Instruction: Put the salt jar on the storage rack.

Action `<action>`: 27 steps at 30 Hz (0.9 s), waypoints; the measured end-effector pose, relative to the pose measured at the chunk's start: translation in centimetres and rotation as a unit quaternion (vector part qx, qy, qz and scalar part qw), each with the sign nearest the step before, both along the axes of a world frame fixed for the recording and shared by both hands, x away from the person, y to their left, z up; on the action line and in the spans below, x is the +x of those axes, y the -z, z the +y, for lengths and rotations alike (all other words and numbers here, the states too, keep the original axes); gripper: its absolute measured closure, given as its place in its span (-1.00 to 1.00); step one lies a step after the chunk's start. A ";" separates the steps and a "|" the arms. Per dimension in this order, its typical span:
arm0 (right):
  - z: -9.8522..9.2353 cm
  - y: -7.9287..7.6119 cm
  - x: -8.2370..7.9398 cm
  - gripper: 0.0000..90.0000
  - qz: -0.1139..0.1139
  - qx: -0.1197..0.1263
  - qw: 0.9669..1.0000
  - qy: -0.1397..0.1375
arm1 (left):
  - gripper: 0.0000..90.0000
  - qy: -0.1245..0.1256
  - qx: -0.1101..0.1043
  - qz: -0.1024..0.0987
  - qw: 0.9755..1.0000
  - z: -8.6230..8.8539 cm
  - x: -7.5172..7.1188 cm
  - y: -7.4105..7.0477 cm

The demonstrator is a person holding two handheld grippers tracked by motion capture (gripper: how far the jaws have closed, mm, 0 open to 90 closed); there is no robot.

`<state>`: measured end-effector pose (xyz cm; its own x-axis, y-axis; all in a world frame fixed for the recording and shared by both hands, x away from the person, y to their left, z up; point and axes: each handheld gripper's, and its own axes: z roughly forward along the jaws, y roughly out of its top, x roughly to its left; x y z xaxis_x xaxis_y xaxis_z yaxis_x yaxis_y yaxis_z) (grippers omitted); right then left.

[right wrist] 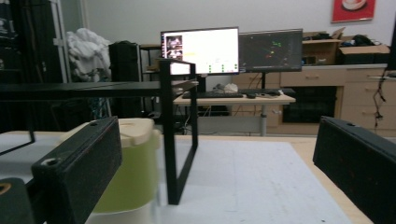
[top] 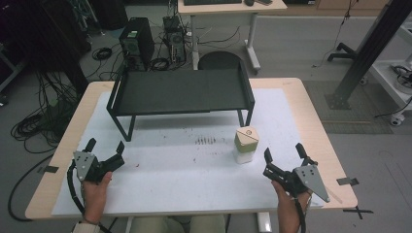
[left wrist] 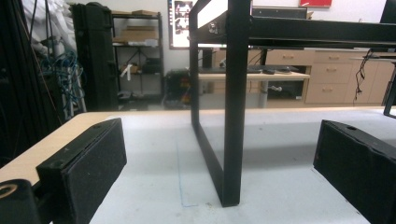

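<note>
A small container (top: 246,144) with a pale green body, cream lid and white base stands on the white mat, right of centre; it also shows at the lower left of the right gripper view (right wrist: 133,177). My right gripper (top: 285,156) rests open near the front right of the table, just right of the container, with nothing between its jaws (right wrist: 219,177). My left gripper (top: 105,146) rests open at the front left, empty (left wrist: 219,177). A black metal shelf rack (top: 180,92) stands at the back of the mat; its leg (left wrist: 232,140) rises ahead of the left gripper.
The white mat (top: 184,165) covers most of the wooden table (top: 311,111). A cluster of small dark marks (top: 205,141) lies mid-mat. Beyond the table are a computer tower (top: 137,43), cables, a round stool (top: 219,60) and another desk.
</note>
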<state>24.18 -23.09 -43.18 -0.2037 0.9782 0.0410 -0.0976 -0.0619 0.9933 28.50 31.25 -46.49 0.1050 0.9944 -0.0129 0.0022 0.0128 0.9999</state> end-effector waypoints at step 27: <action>6.1 2.5 0.3 -0.96 0.041 -0.033 0.998 -0.040 | -0.93 0.001 0.000 0.000 1.000 0.0 0.0 0.0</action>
<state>24.50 -17.03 -45.67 -0.2806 0.9598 -0.0037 -0.0130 0.0001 0.9999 28.49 31.25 -46.49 0.1063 0.9942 -0.0133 0.0018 0.0132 0.9999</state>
